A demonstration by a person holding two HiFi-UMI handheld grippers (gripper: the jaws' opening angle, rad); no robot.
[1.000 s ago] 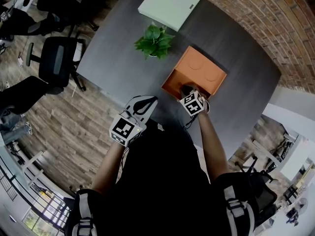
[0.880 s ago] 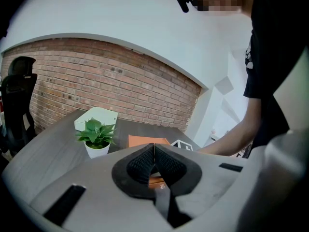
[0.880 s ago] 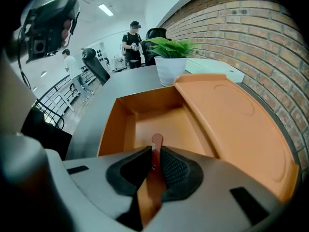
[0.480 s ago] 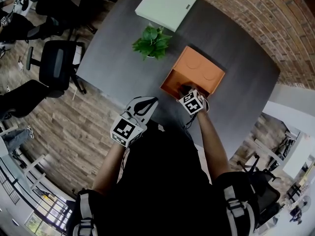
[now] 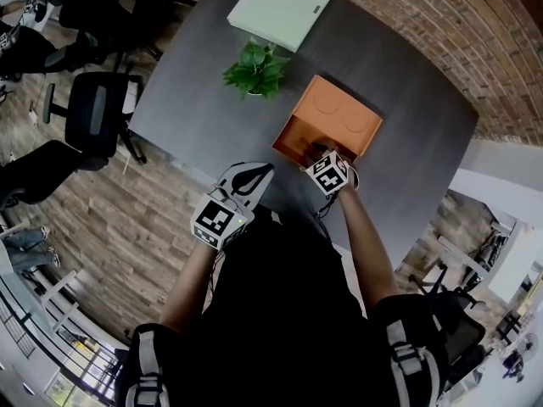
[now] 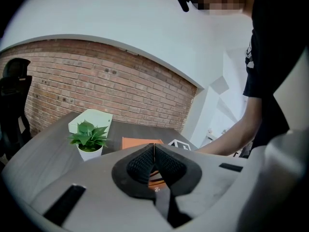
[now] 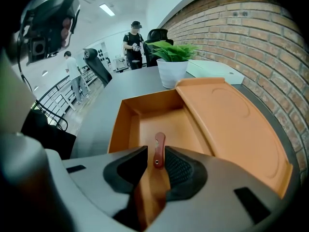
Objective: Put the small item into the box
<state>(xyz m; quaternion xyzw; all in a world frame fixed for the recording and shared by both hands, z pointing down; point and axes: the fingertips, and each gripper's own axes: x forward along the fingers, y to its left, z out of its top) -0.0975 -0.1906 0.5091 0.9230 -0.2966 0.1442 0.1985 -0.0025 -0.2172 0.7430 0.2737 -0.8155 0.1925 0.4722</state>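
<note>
An orange box [image 5: 294, 141] lies on the dark table with its lid [image 5: 342, 117] folded open beside it. My right gripper [image 5: 320, 153] points steeply down into the box's near end. In the right gripper view its jaws have just been opening. A small red item [image 7: 159, 151] stands between them over the box floor [image 7: 159, 122], with a gap on its left side. Whether it still touches the right pad [image 7: 177, 168] I cannot tell. My left gripper [image 5: 251, 176] hovers off the table's near edge, shut and empty [image 6: 154, 154].
A potted plant [image 5: 252, 68] stands left of the box, and a flat white box [image 5: 282, 7] lies behind it at the far end. Office chairs [image 5: 92, 108] stand on the wood floor to the left. A brick wall [image 5: 441, 32] runs along the table's right.
The whole scene has slid slightly up and left in the head view. Both grippers keep their places relative to the box.
</note>
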